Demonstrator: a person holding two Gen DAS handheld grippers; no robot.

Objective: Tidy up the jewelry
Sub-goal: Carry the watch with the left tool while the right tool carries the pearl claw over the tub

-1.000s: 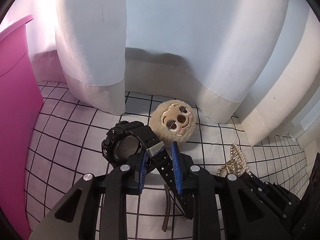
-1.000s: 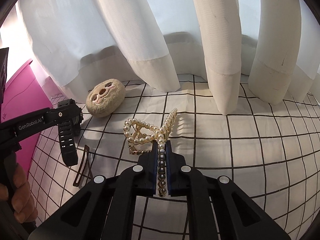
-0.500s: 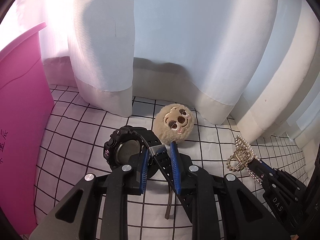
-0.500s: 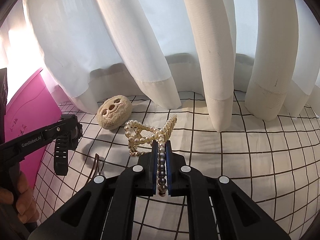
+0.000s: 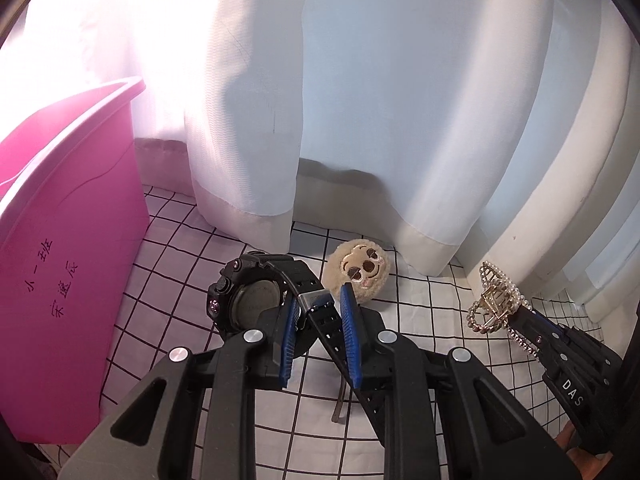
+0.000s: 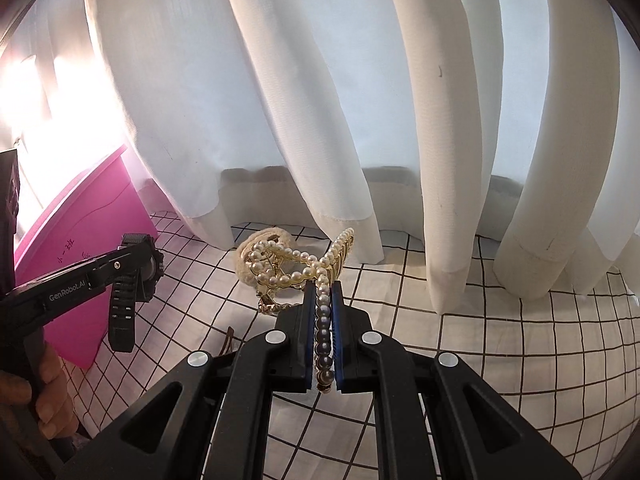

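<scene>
A chunky black digital wristwatch with a resin strap (image 5: 256,300) is gripped by its strap between the blue pads of the left tool (image 5: 320,332), whose jaws are closed down narrowly on the band; the watch case hangs to the left of the pads, clear of the surface. In the right wrist view the same watch (image 6: 136,276) is seen dangling from that tool, with its loose strap end pointing down.

A gold-coloured claw hair clip set with rows of white pearls (image 6: 296,268) is clamped between the pads of the right tool (image 6: 324,332), which is closed tightly on one pearl-lined arm; the rest of the clip stands out beyond the fingertips, above the surface.

A round beige plush face with embroidered eyes (image 5: 362,274) lies on the white cloth with a black grid pattern (image 5: 420,320) that covers the surface, just beyond the watch. A thin brown curved item (image 5: 340,400), partly hidden, lies on the cloth below the left tool. A bright pink plastic bin with handwritten characters (image 5: 72,248) stands at the left. White curtains (image 5: 360,100) hang behind.
</scene>
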